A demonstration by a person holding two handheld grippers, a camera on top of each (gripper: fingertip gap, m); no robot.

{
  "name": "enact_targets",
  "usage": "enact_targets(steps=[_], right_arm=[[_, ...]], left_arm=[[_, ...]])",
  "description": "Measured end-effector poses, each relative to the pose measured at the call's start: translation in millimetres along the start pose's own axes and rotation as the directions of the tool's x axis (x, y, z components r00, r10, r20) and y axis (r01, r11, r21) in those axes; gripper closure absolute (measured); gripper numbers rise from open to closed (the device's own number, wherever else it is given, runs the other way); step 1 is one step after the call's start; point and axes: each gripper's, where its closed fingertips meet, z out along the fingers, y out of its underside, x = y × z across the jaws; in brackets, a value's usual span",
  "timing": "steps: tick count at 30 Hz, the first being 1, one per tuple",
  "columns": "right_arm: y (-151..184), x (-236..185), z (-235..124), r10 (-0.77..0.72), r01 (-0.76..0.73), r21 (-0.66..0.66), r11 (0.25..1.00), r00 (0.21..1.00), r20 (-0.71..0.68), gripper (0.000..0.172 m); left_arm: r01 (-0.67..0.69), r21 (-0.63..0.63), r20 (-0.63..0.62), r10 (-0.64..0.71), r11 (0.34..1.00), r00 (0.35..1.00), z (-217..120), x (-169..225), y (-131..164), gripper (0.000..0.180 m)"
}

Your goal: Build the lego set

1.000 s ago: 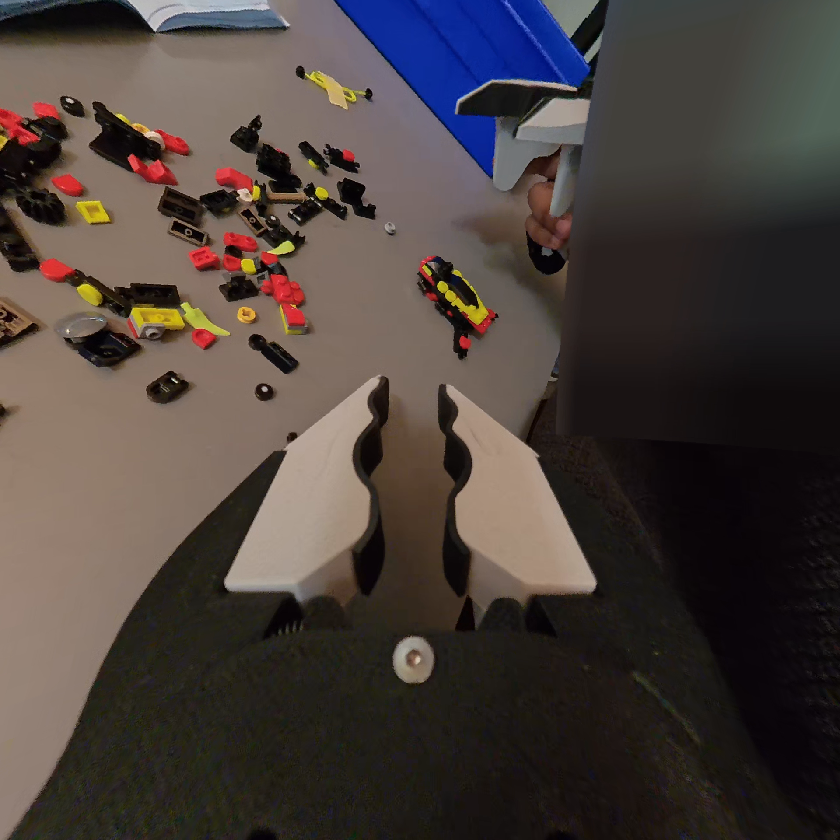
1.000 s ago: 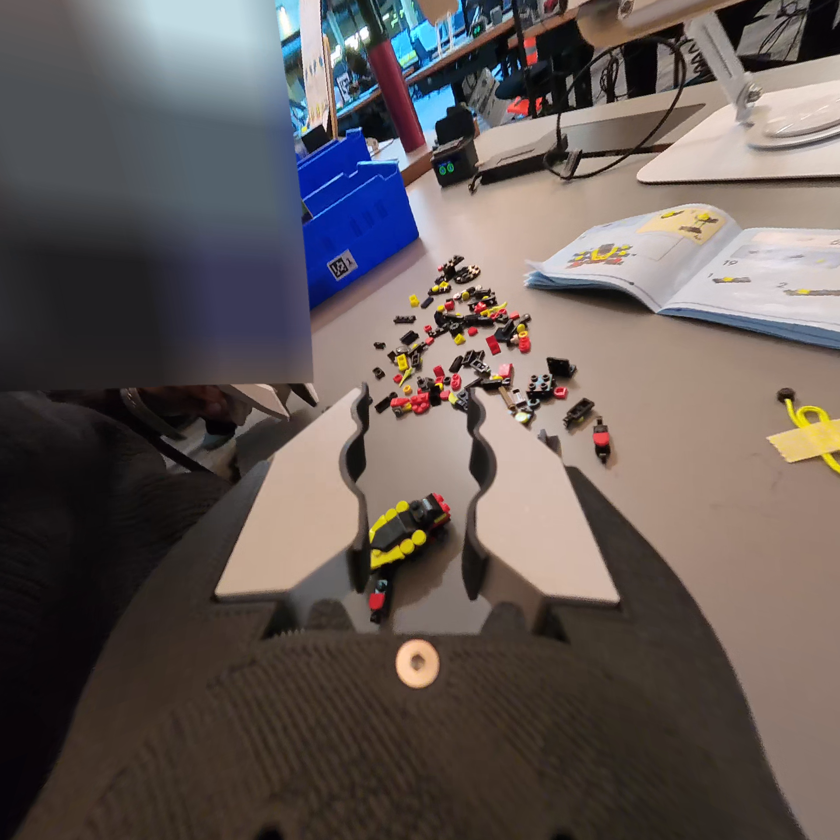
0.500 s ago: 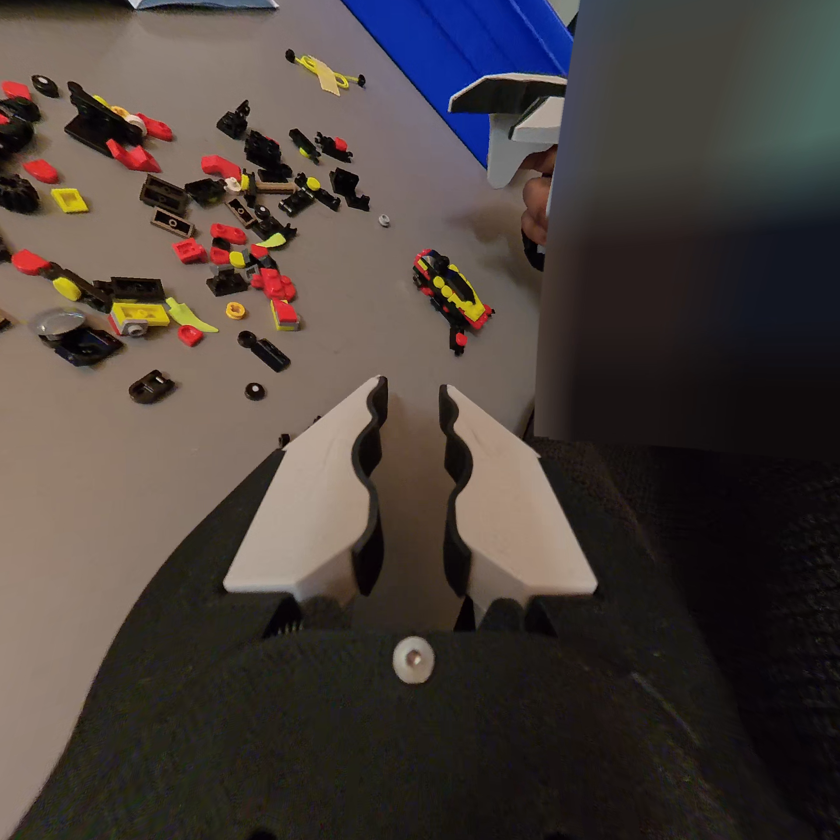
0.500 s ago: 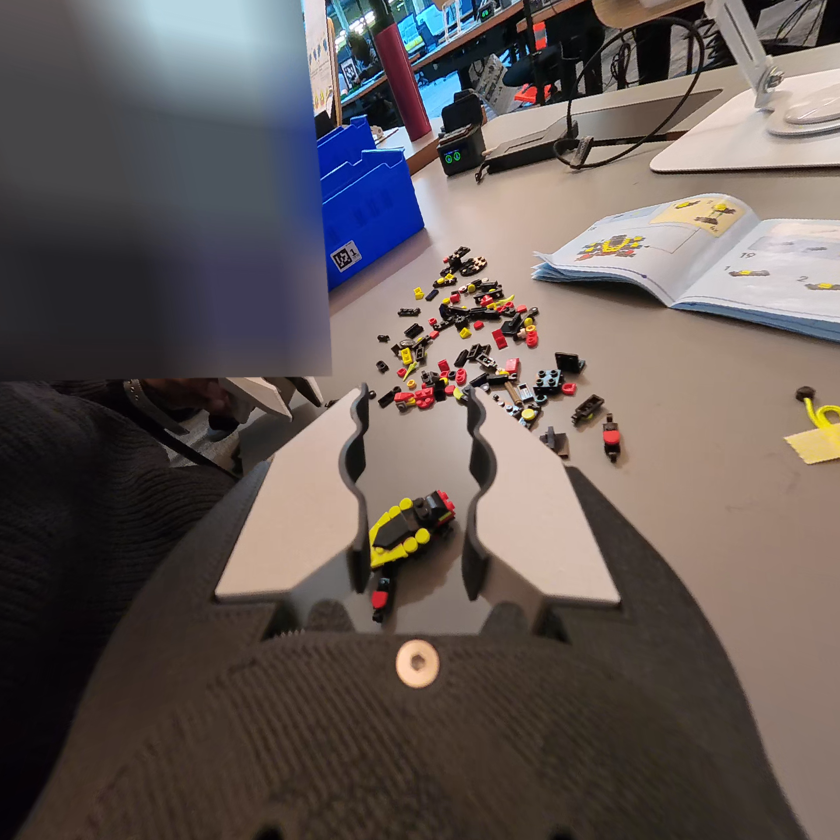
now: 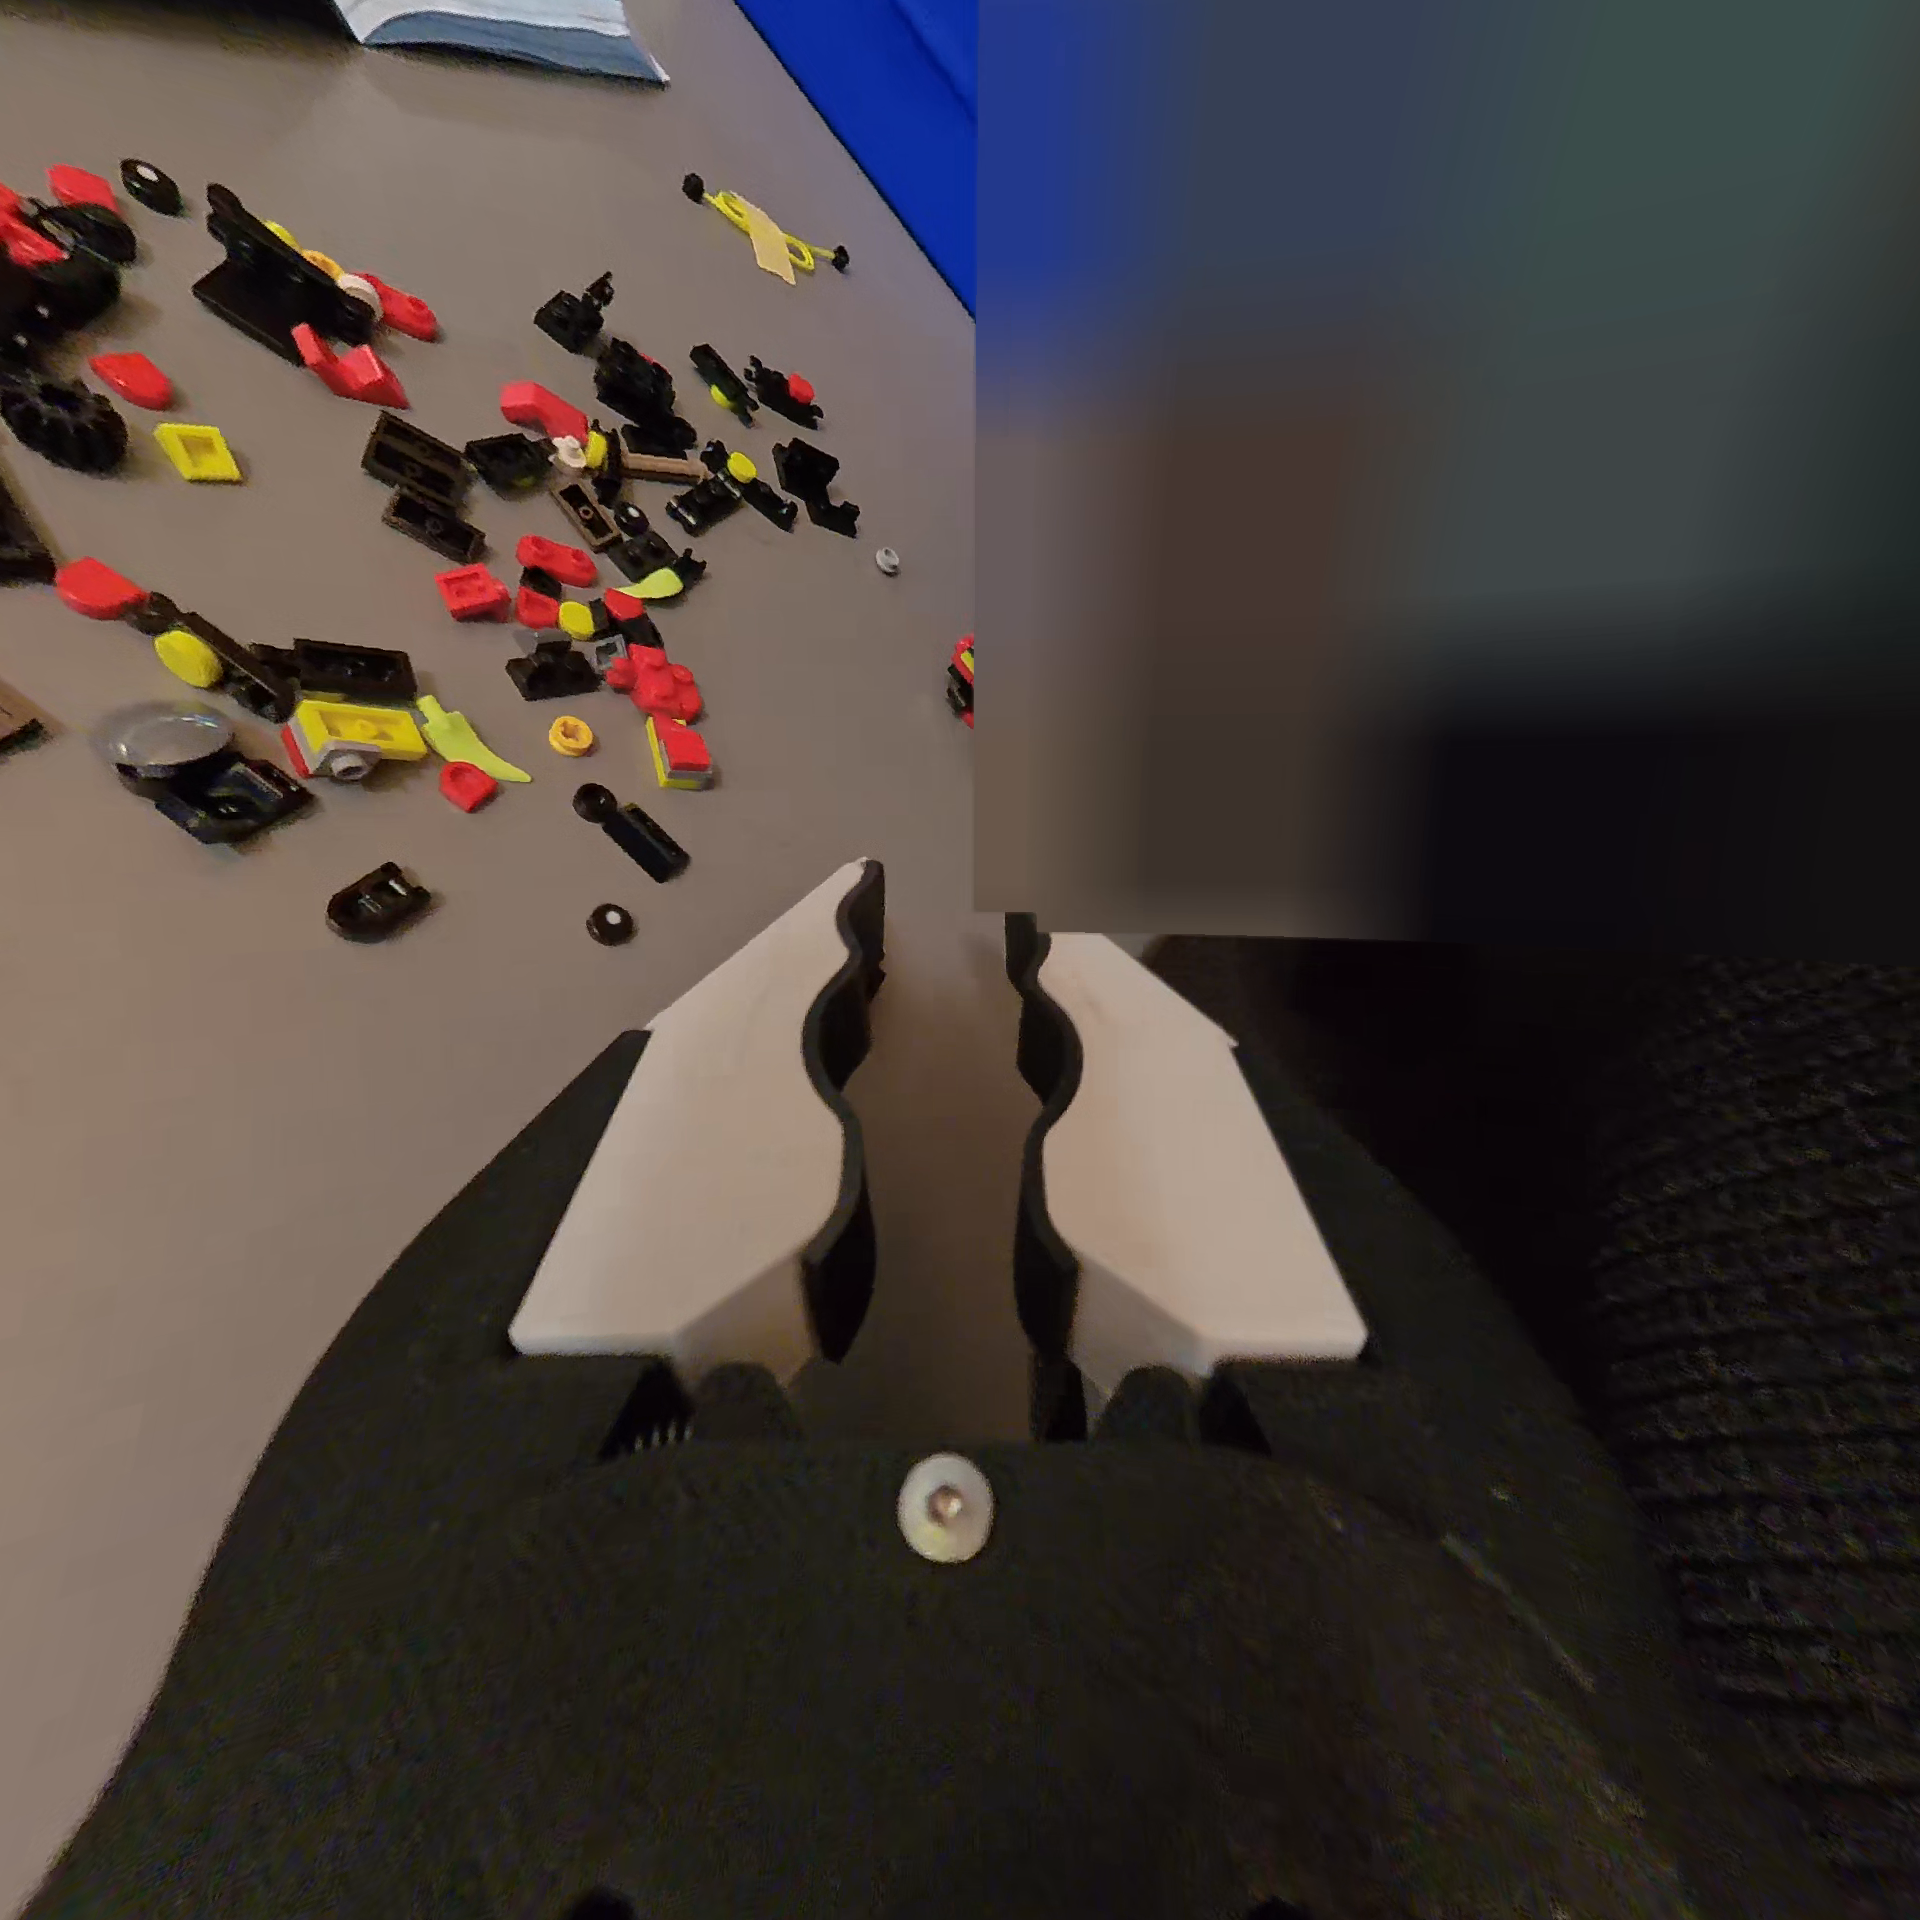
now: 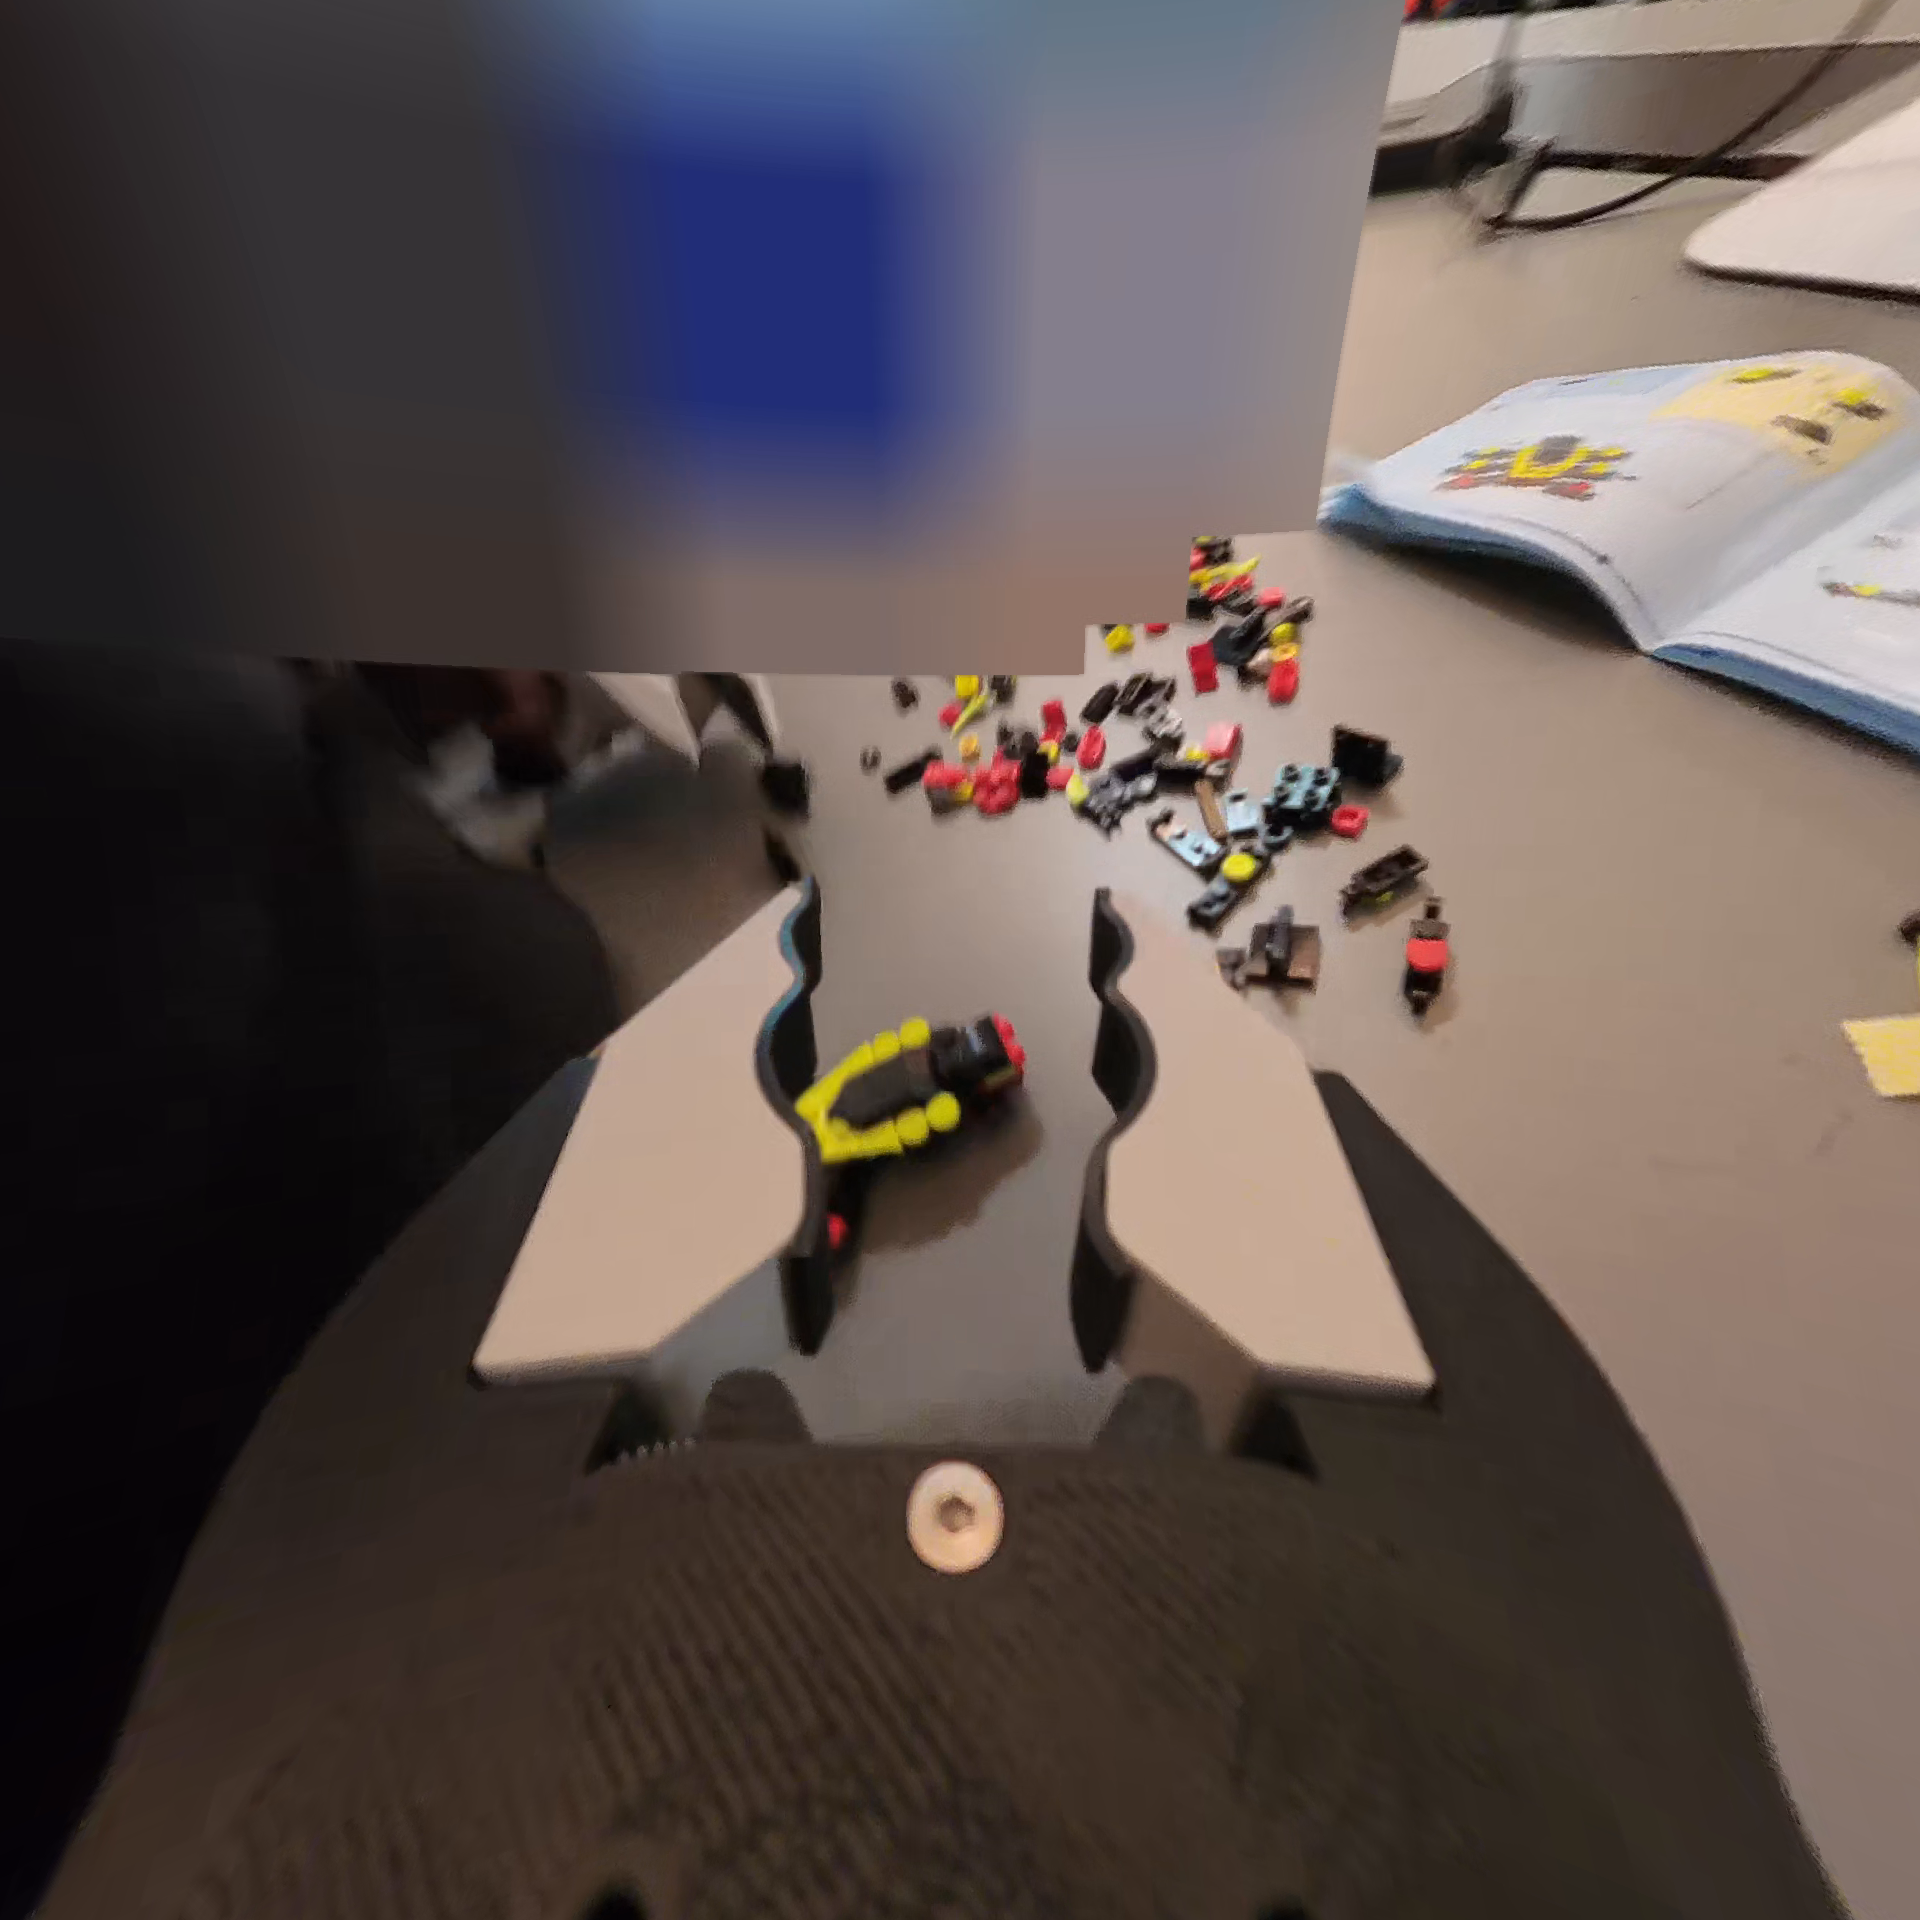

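Observation:
My right gripper (image 6: 954, 899) is open above the grey table (image 6: 1558, 1195). A small yellow, black and red brick model (image 6: 914, 1081) lies on the table between its fingers, close to the left finger, and the pads do not press on it. My left gripper (image 5: 940, 909) is open with nothing between its fingers, near the table's edge. A blurred patch hides its right fingertip. Only a sliver of the model (image 5: 961, 675) shows in the left wrist view beside that patch. Many loose black, red and yellow bricks (image 5: 520, 540) lie scattered ahead of it, and they also show in the right wrist view (image 6: 1143, 769).
An open instruction booklet (image 6: 1662, 520) lies at the far right, its corner also in the left wrist view (image 5: 499, 26). A blue bin (image 5: 883, 125) stands past the bricks. A yellow tape piece (image 5: 774, 234) lies near it. A dark knitted sleeve (image 5: 1714, 1351) is at the right.
My right gripper's jaws have opened wider around the model, which stays on the table. The right wrist view is now motion-blurred. My left gripper has hardly moved and stays open the same.

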Motion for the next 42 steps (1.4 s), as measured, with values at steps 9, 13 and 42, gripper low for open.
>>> enact_targets(steps=[9,13,42], right_arm=[[32,8,10,-0.026,0.031,-0.157,0.987,0.999,0.035,0.123],[30,20,6,0.028,-0.024,-0.132,0.991,0.999,0.025,0.124],[-23,29,-16,0.114,-0.110,0.107,0.988,0.993,-0.033,0.132]], left_arm=[[0.087,0.012,-0.067,-0.086,0.996,0.994,2,-3,-3,0.158],[0.124,0.019,-0.089,-0.122,0.992,0.989,2,-5,-4,0.157],[0.067,-0.032,-0.066,-0.069,0.997,0.995,6,-1,5,0.155]])
